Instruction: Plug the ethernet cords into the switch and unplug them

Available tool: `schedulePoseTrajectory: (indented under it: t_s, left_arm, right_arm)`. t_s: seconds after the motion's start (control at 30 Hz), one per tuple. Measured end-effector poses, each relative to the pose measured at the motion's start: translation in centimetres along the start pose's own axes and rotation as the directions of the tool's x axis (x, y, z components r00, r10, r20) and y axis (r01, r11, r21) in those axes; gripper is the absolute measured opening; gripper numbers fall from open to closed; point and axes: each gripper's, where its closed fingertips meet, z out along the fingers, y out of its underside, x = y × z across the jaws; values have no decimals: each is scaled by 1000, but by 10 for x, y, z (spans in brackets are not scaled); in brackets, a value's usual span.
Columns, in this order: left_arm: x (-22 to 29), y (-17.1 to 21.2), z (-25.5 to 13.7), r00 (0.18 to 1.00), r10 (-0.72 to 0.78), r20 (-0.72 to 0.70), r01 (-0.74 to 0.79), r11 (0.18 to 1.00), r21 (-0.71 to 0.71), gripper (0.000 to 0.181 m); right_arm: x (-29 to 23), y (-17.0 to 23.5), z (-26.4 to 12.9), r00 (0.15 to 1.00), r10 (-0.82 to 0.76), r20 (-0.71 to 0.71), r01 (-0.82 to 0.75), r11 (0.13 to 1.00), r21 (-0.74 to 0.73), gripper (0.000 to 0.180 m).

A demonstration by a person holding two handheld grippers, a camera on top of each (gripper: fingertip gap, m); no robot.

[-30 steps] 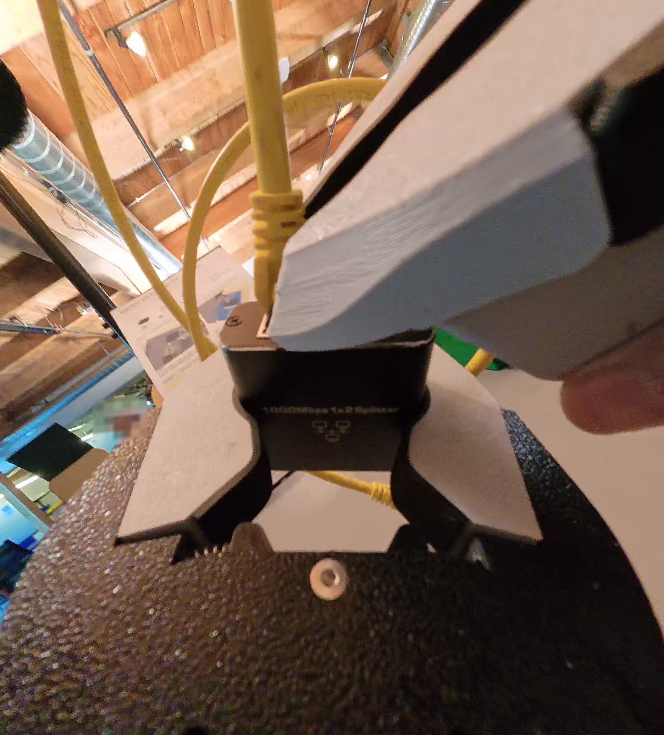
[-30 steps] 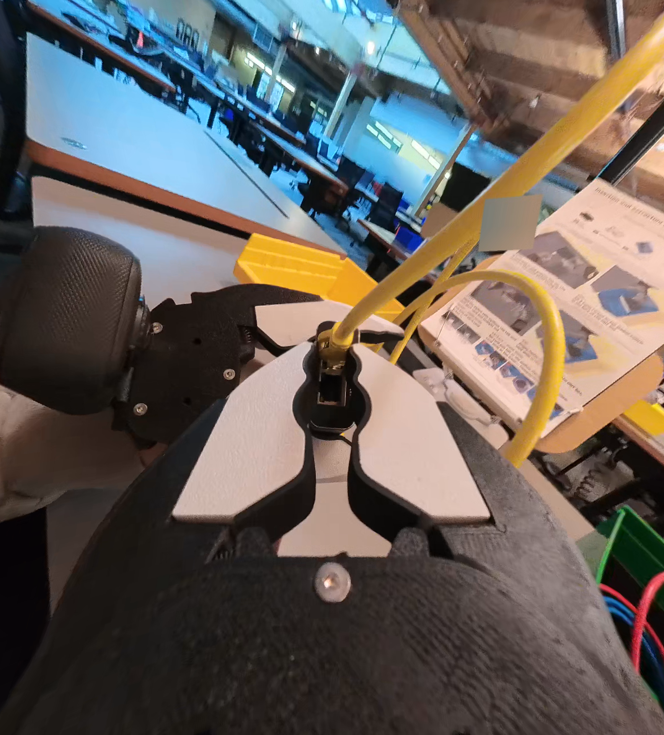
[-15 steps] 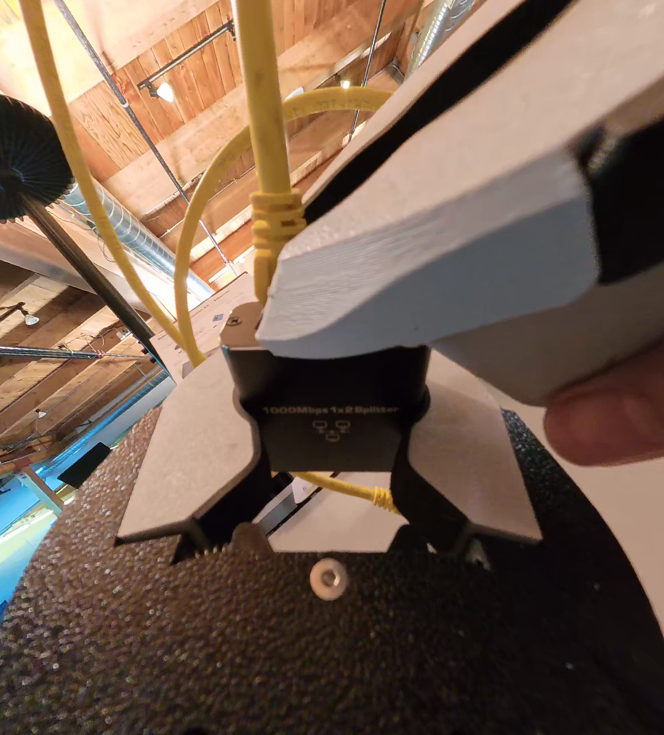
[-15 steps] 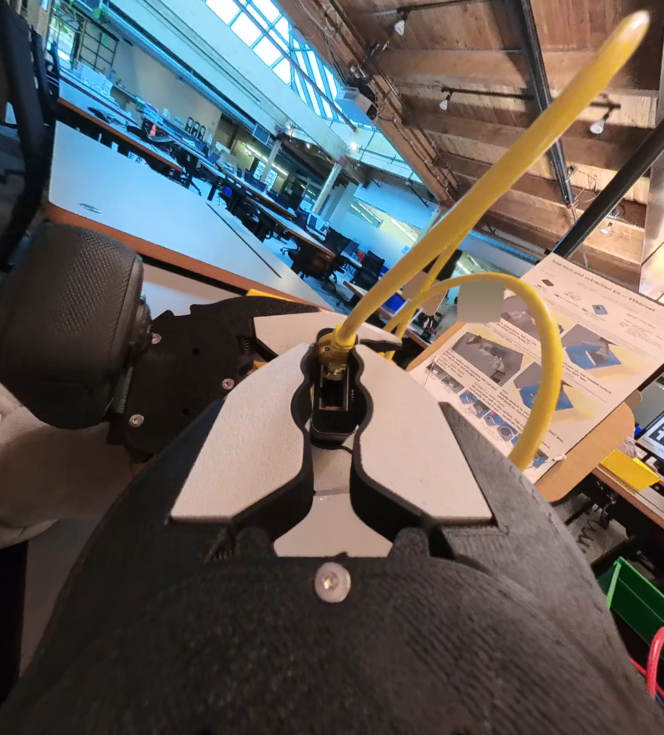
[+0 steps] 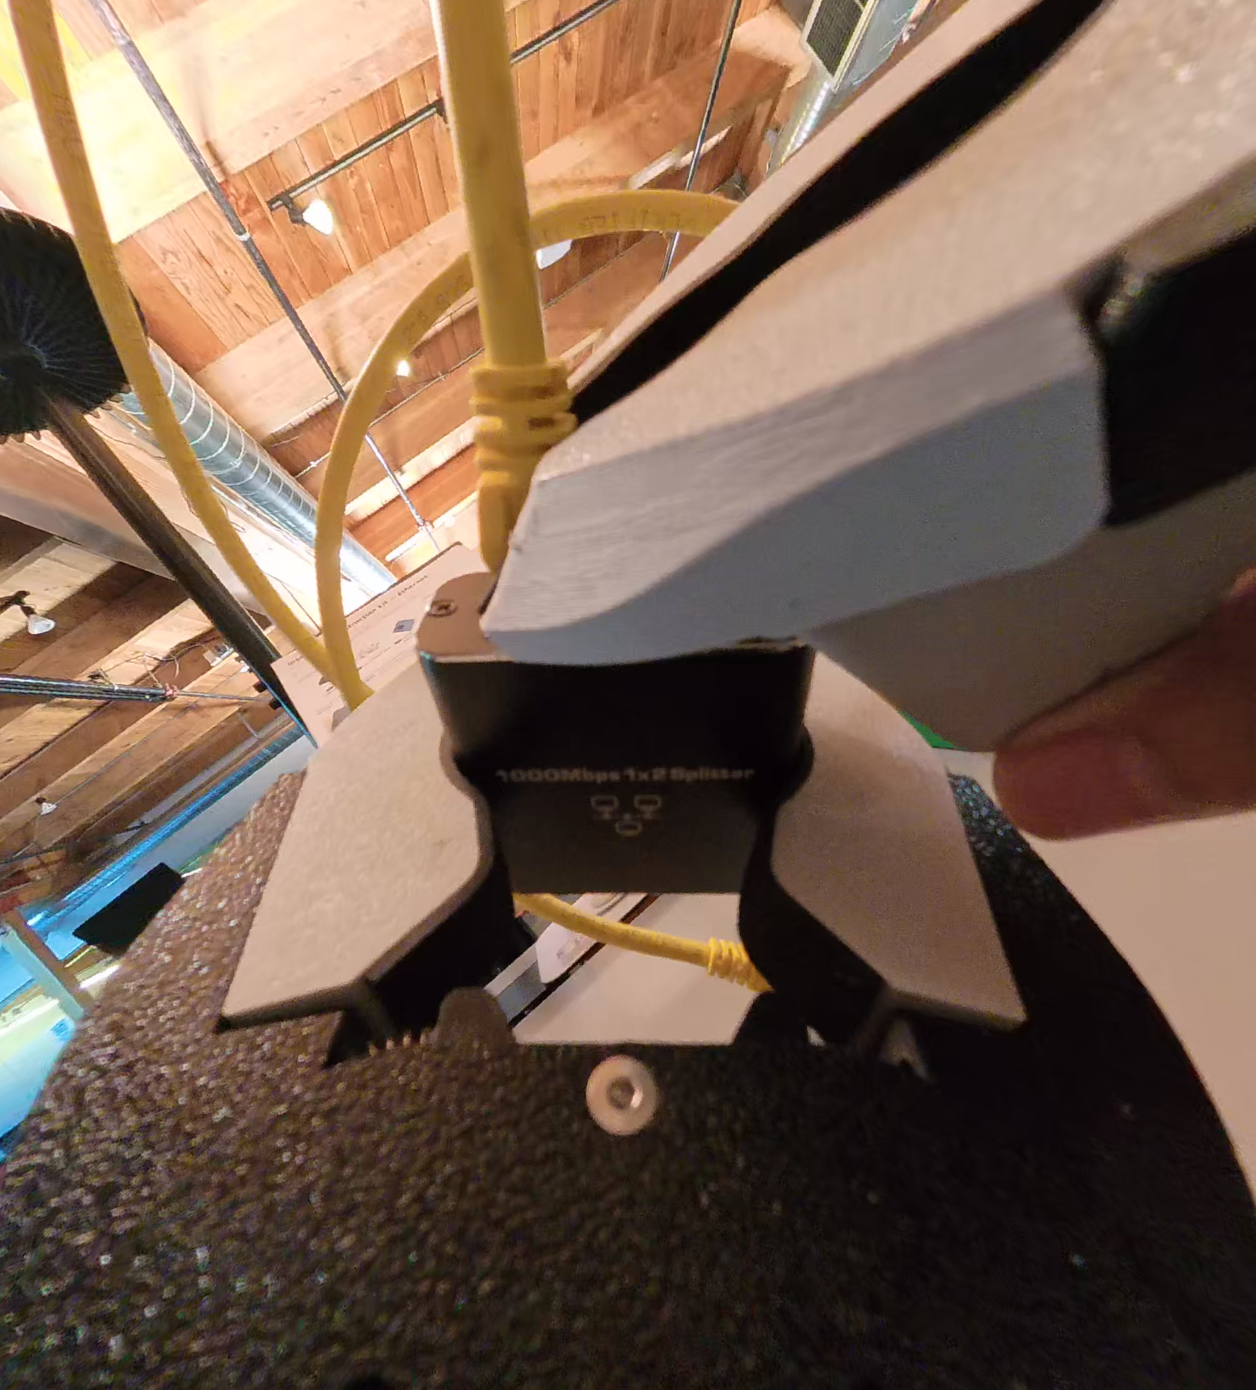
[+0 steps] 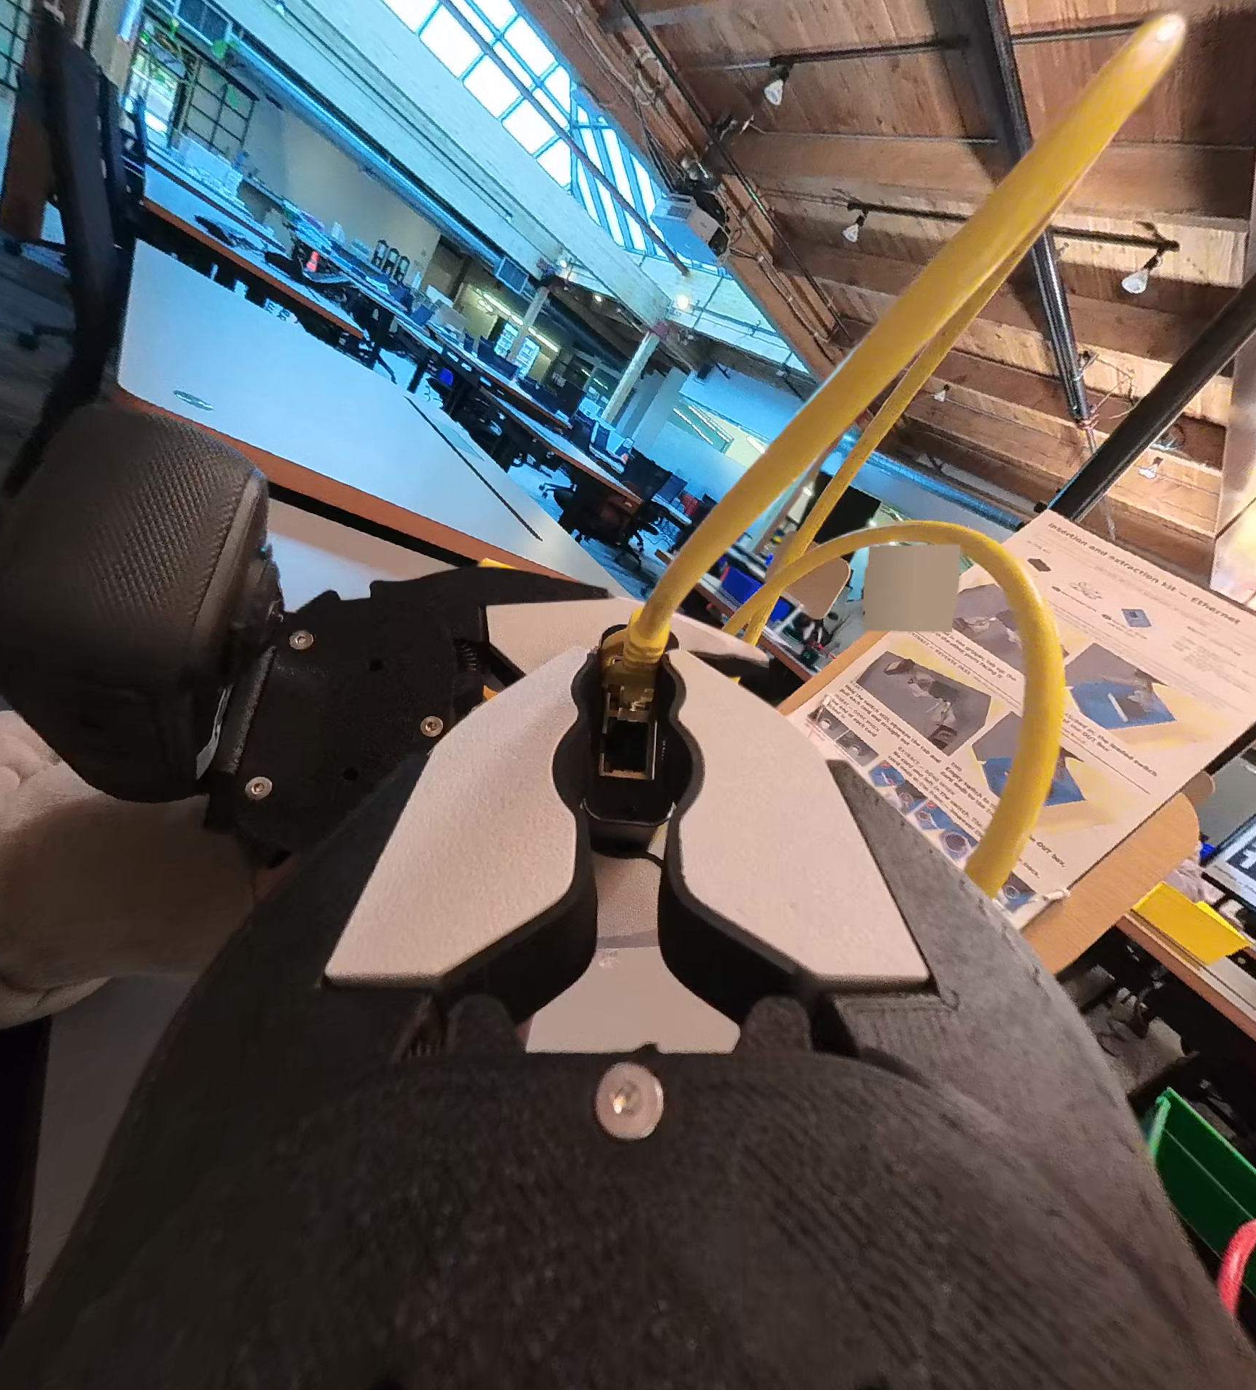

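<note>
My left gripper [image 5: 625,752] is shut on a small black switch [image 5: 625,827] and holds it up in the air. A yellow ethernet cord [image 5: 497,226] runs up from a plug [image 5: 515,451] in the switch's top face. My right gripper [image 6: 632,654] is shut on that yellow plug [image 6: 636,639], right at the switch [image 6: 625,816]. The port [image 6: 621,748] beside the plug is empty. One right finger [image 5: 797,466] lies across the switch's top in the left wrist view. A second yellow cord end [image 5: 719,959] hangs under the switch.
A printed instruction sheet [image 6: 1061,714] leans on a board at the right. A green bin [image 6: 1241,1203] with a red cable sits at lower right, and a yellow bin [image 6: 1181,925] beyond it. A black pole [image 5: 158,526] rises at the left. A thumb [image 5: 1174,722] rests on the right gripper. Left tips to right tips: about 7 cm.
Both grippers have tilted upward together with the switch; more ceiling shows in both views. Both grips are unchanged and the yellow plug sits in the same port.
</note>
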Motion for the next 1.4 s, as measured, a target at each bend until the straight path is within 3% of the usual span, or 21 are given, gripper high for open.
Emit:
schedulePoseTrajectory:
  t_s: [0.7,1.07,1.4]
  left_arm:
    - [-9,-9,-4,996,-87,21,86,994,61,75]
    - [22,32,7,954,-288,-81,282,956,-80,74]
    - [40,55,11,896,-422,-141,399,902,-165,75]
  right_arm:
    - [-2,-9,7,993,-113,-19,110,989,-99,15]
    - [8,36,17,999,-34,-3,32,968,-248,16]
    - [12,62,24,995,-99,9,95,920,-381,16]
